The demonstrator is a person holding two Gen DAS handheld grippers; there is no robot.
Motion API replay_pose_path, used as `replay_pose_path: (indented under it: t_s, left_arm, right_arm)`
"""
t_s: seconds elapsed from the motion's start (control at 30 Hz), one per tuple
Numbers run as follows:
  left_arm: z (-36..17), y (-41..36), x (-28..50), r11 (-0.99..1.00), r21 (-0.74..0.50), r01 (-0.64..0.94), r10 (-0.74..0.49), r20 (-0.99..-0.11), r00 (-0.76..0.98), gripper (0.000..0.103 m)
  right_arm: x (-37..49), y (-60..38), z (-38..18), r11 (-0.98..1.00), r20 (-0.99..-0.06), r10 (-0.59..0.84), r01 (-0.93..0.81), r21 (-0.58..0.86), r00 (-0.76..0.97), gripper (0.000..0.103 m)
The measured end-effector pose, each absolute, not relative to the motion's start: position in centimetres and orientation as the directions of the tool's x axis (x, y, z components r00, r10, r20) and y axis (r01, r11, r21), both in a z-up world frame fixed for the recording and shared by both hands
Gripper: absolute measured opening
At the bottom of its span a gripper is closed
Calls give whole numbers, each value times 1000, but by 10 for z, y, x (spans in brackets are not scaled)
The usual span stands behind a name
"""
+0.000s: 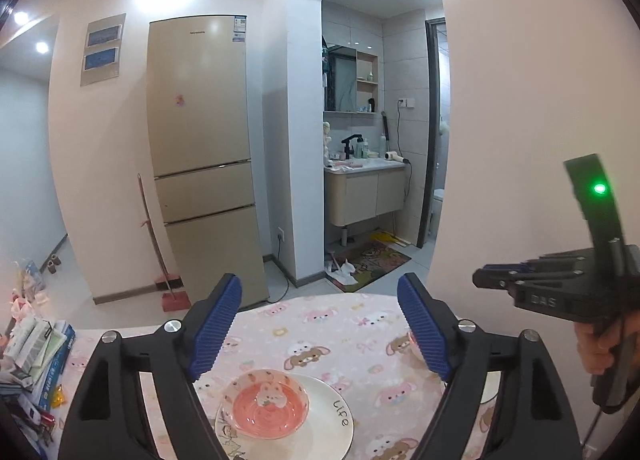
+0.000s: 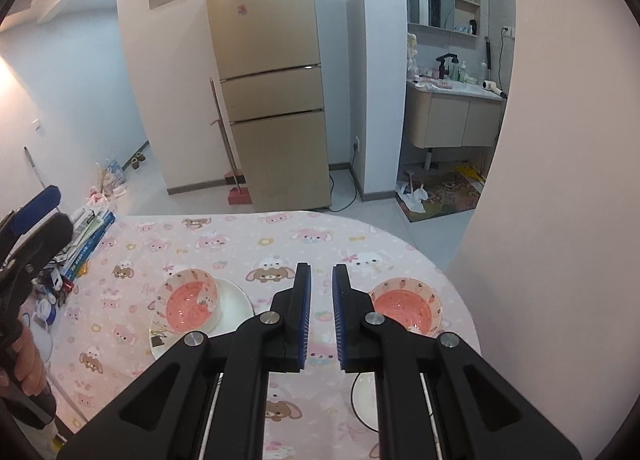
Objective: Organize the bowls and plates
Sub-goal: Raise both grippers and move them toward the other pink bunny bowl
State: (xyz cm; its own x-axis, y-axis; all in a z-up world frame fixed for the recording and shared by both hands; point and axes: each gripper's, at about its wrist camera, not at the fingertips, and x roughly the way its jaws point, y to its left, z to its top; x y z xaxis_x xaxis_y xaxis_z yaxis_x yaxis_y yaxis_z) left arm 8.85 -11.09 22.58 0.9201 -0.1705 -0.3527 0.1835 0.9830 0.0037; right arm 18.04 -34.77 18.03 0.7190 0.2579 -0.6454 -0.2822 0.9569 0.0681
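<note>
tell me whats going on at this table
A person holds a tool in each hand above the table, sorting dishes. The left tool is open and empty above a pink bowl sitting on a white plate. The right tool is shut, holding nothing; a second pink bowl sits beside it.

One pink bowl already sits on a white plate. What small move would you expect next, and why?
Probably the right gripper opens and lowers toward the second pink bowl, which stands alone on the tablecloth. It is nearly closed with nothing between its fingers. The first pink bowl already rests on its white plate, and the left gripper is open and empty.
</note>
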Motion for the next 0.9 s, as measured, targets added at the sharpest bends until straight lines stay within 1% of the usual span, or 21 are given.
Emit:
replay_pose_path:
  t_s: [0.1, 0.2, 0.3, 0.43, 0.53, 0.67, 0.77, 0.8, 0.83, 0.9]
  left_arm:
    - [223, -114, 89, 984, 50, 169, -143, -342, 929, 82]
    - [219, -122, 88, 980, 64, 188, -155, -341, 927, 82]
    - [210, -129, 94, 977, 31, 211, -187, -351, 918, 83]
    - [197, -141, 108, 972, 6, 237, -217, -382, 899, 83]
    - [184, -151, 119, 966, -25, 257, -245, -412, 878, 86]
    - [166, -168, 140, 964, -35, 264, -250, -454, 855, 87]
    - [154, -176, 156, 966, -55, 253, -249, -453, 856, 89]
    - [150, -179, 160, 967, -57, 248, -247, -453, 857, 90]
    - [146, -182, 164, 968, -56, 243, -241, -456, 857, 93]
    - [135, -190, 175, 971, -40, 237, -227, -470, 853, 102]
  right_arm:
    - [175, -345, 184, 951, -643, 279, -299, 80, 714, 8]
    - [173, -343, 185, 950, -642, 272, -307, 60, 717, 8]
    - [175, -345, 180, 951, -640, 274, -300, 70, 718, 8]
    - [188, -356, 163, 958, -663, 260, -275, 84, 703, 8]
    - [199, -367, 147, 967, -683, 223, -246, 65, 696, 8]
    - [208, -378, 128, 969, -692, 198, -243, 34, 695, 11]
    - [218, -389, 111, 971, -708, 200, -235, 49, 677, 16]
    - [223, -393, 104, 972, -717, 194, -229, 49, 669, 23]
    - [227, -396, 99, 975, -724, 182, -220, 43, 666, 32]
    - [229, -401, 91, 980, -727, 152, -199, 21, 669, 39]
